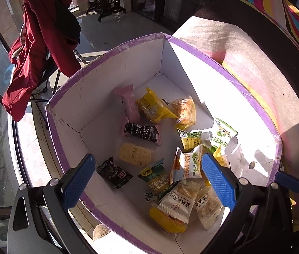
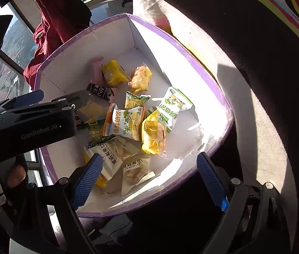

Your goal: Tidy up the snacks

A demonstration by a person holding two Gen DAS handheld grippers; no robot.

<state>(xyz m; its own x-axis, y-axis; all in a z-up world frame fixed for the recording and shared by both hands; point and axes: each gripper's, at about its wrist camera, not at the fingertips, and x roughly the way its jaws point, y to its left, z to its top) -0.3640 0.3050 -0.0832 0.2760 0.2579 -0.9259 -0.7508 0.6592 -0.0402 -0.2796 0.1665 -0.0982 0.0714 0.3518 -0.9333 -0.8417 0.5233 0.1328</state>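
Both grippers, left (image 1: 147, 178) and right (image 2: 149, 180), hover over the box (image 1: 107, 63) with jaws spread, gripping nothing. Snack packets (image 1: 186, 165) lie scattered inside.

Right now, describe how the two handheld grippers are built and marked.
Both the left gripper and the right gripper have black linkage arms with silver pivot bolts and blue, textured, rectangular finger pads. The left gripper's black body carries white "GenRobot.AI" lettering. No cables are clearly visible.

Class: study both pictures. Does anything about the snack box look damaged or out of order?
Yes. The box has a torn, ragged inner wall by the green-white packet, and the snacks lie jumbled, overlapping.
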